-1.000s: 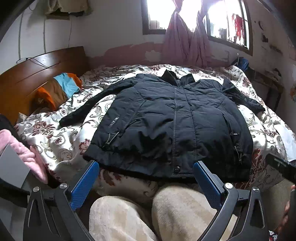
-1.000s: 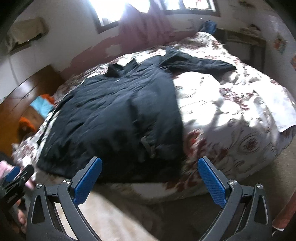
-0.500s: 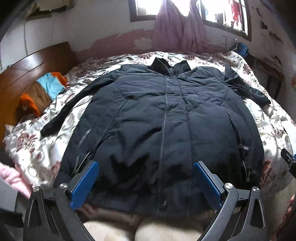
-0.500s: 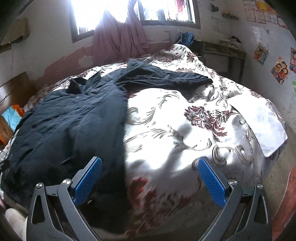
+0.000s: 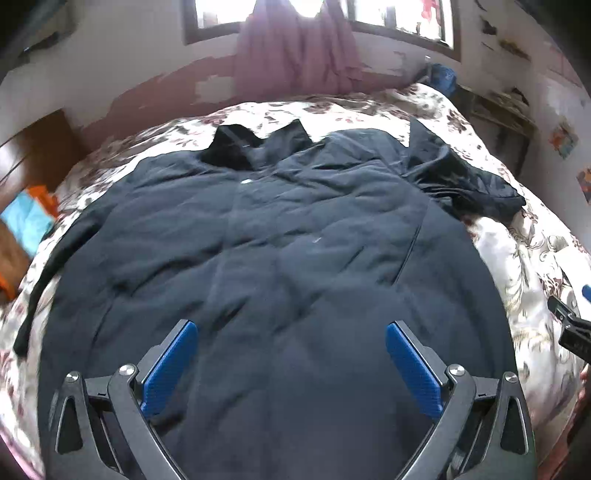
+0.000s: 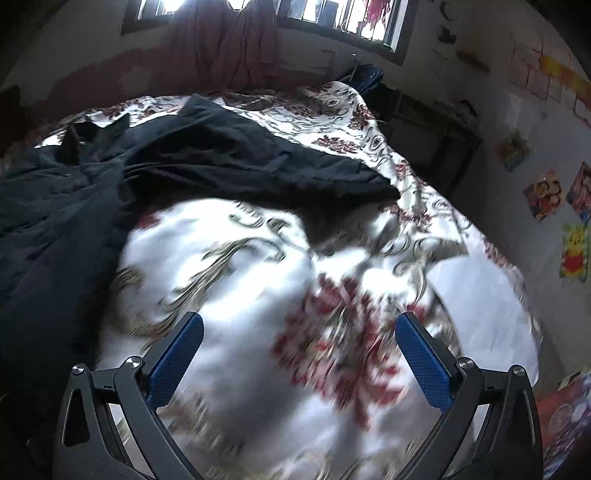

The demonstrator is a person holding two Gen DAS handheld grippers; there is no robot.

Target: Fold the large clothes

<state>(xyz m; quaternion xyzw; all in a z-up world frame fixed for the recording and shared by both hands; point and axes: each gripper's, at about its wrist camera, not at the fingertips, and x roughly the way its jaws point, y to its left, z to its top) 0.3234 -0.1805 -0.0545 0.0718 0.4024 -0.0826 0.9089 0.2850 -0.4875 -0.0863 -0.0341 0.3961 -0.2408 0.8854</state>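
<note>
Across the frame's centre, a puffy quilted black jacket [image 5: 280, 251] is lying flat on a glossy floral bedspread [image 6: 295, 280]; left gripper [image 5: 291, 363] and right gripper [image 6: 299, 354] are hovering wide, empty.

You are looking at a flowery bedspread [image 6: 258, 295] lying over the bed. A pink curtain [image 5: 291, 48] is hanging at the far window [image 5: 399, 22]. Bright pictures [image 6: 543, 195] are sticking to the right wall. Blue and orange cloth [image 5: 29, 218] is lying far left, by the wooden headboard [image 5: 33, 147].
</note>
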